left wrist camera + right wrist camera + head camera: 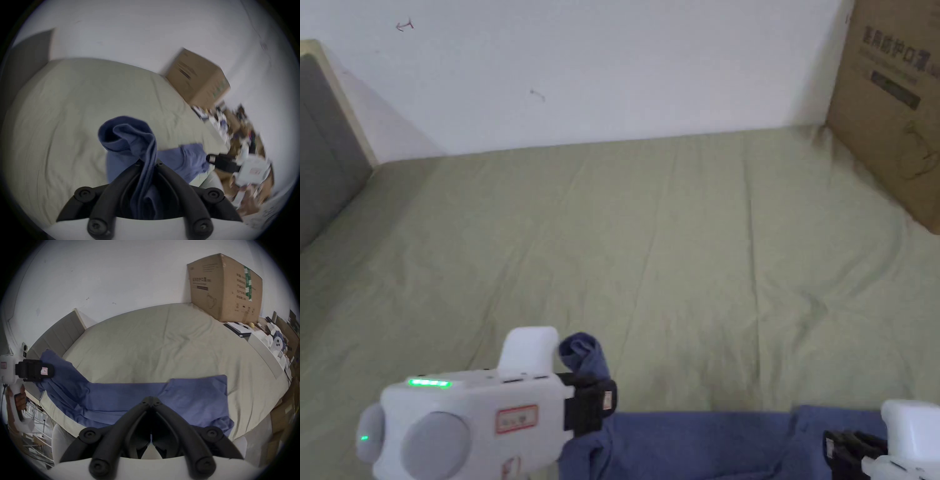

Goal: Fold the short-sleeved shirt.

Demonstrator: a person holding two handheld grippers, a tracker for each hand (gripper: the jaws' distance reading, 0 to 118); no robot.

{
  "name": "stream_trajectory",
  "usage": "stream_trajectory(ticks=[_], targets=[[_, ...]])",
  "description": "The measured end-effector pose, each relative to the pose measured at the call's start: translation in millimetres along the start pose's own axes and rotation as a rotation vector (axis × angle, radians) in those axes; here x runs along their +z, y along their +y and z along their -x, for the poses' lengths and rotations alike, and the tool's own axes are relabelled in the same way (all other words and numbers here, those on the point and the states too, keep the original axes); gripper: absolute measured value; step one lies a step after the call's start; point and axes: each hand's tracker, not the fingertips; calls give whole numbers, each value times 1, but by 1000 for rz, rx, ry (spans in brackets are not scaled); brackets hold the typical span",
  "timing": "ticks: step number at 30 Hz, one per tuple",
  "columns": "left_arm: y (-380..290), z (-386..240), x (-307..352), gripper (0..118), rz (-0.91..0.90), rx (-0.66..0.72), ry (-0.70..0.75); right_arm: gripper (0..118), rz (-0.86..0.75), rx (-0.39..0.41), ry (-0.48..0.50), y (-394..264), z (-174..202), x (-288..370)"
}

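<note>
left gripper clamps blue shirt end off the bed; right gripper pinched closed over its opposite end.

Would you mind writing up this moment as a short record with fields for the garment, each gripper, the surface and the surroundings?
garment: blue shirt, lying along the near edge of the bed, one end lifted
left gripper: shut on a bunched end of the shirt, raised off the bed
right gripper: jaws together over the shirt's other part; whether they pinch cloth cannot be told
surface: green bed sheet, creased
surroundings: cardboard box at the far right corner, white wall behind
</note>
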Motion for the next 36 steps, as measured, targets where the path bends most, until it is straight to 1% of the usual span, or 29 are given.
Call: stream_trajectory(ticks=[3,5,6,8,9,10,12,13,15,17,19,20,21,22,23,24,25,26,27,28,30,32,34,35,36], targets=[[-10,-38,-63,6,168,-50,-44,0,0,-59,-23,-5,-23,6],[-23,-49,-97,7,182,-69,-62,0,-8,-93,-45,-8,-38,11],[-26,-52,-110,12,217,-67,-43,0,-10,-98,-50,-8,-43,13],[-33,-49,-138,34,293,-43,-55,0,-15,-108,-62,-11,-53,18],[-35,-48,-145,41,323,-24,-70,0,-14,-115,-73,-12,-57,18],[-38,-44,-149,41,324,13,-81,0,-11,-120,-78,-13,-60,19],[-30,-46,-146,82,306,80,-109,0,-2,-133,-89,-16,-66,18],[-26,-39,-142,91,273,131,-102,0,5,-142,-93,-17,-68,17],[-16,-29,-129,92,222,178,-77,0,13,-153,-88,-21,-69,14],[-7,-18,-112,92,195,174,-82,0,19,-158,-83,-23,-69,12],[-1,-16,-96,91,181,163,-69,0,24,-153,-73,-23,-65,11],[-1,-13,-91,86,170,148,-44,0,26,-149,-70,-23,-63,10],[-3,-10,-88,67,163,136,-8,0,27,-145,-66,-23,-61,9],[-6,-7,-88,40,168,119,14,0,28,-140,-59,-23,-59,8],[-10,-3,-94,9,175,124,26,0,27,-137,-55,-23,-57,7],[-15,-1,-99,0,192,144,35,0,26,-135,-50,-23,-56,7],[-20,3,-104,0,211,167,29,0,27,-132,-46,-22,-55,6],[-27,3,-111,0,250,198,-44,0,27,-130,-43,-22,-55,6],[-33,-6,-116,0,286,195,-99,0,24,-128,-39,-22,-55,7],[-39,-12,-121,0,298,204,-120,0,23,-128,-37,-21,-55,7],[-49,-27,-133,0,333,150,-121,0,23,-131,-39,-20,-56,8],[-57,-44,-153,0,424,99,-157,0,21,-137,-45,-19,-58,9],[-67,-53,-170,0,479,108,-198,0,23,-142,-47,-19,-60,9],[-67,-67,-168,0,492,102,-212,0,23,-145,-49,-20,-60,10],[-66,-70,-171,0,483,104,-201,0,22,-145,-51,-20,-60,10]])
